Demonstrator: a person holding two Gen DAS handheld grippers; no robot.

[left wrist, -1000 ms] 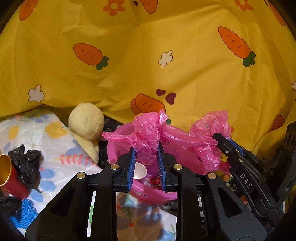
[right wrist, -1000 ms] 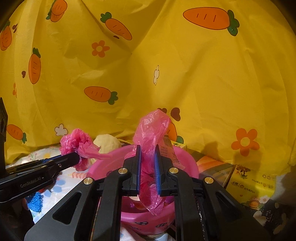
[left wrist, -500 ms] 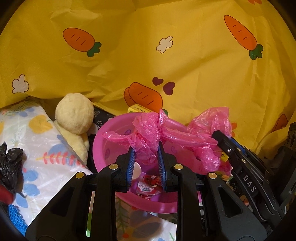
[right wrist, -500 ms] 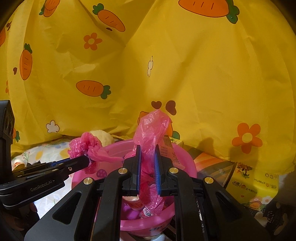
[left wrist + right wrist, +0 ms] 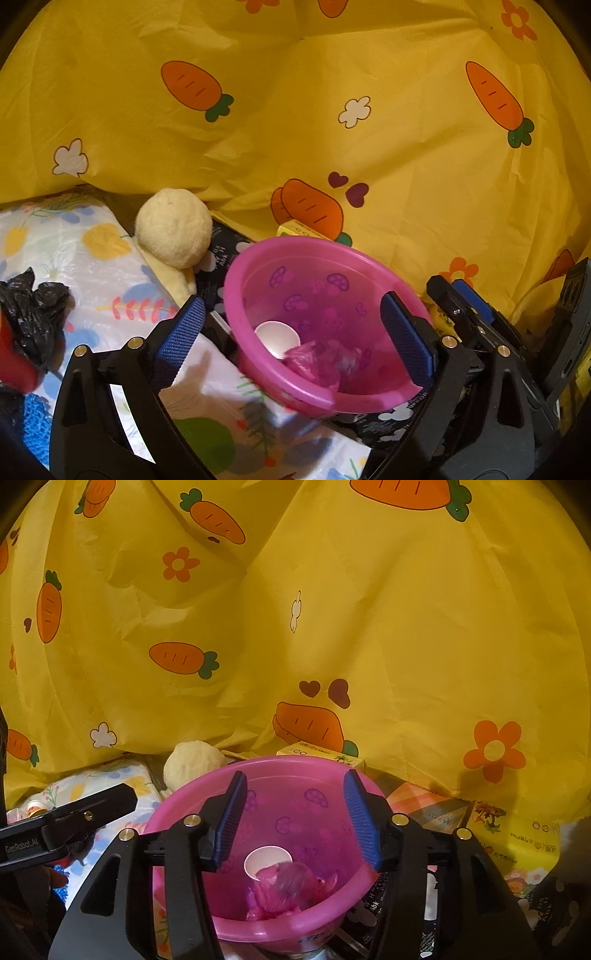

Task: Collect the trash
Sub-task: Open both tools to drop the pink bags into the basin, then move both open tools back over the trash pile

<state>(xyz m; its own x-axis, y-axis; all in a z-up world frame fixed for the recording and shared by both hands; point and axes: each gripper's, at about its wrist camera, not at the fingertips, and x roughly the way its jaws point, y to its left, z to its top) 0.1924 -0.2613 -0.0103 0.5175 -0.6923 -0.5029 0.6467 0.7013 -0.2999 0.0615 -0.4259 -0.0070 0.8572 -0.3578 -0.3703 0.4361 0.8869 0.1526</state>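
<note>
A pink basin (image 5: 258, 376) with mushroom prints holds a tied pink plastic bag (image 5: 314, 363) and a white paper cup (image 5: 277, 338). The basin (image 5: 192, 897), the bag (image 5: 288, 893) and the cup (image 5: 264, 858) also show in the right wrist view. My left gripper (image 5: 295, 336) is open and empty just above the basin. My right gripper (image 5: 295, 819) is open and empty over the basin, and its fingers (image 5: 469, 306) show at the right of the left wrist view.
A cream plush toy (image 5: 171, 229) lies left of the basin. Crumpled black plastic (image 5: 33, 310), a red can (image 5: 14, 365) and blue mesh (image 5: 35, 417) sit at far left on a floral sheet (image 5: 110, 280). Yellow cartons (image 5: 524, 845) lie right. A yellow carrot-print cloth (image 5: 295, 110) hangs behind.
Both grippers have opened and let go of the pink bag, which has dropped into the basin. Both views have tipped down toward the basin.
</note>
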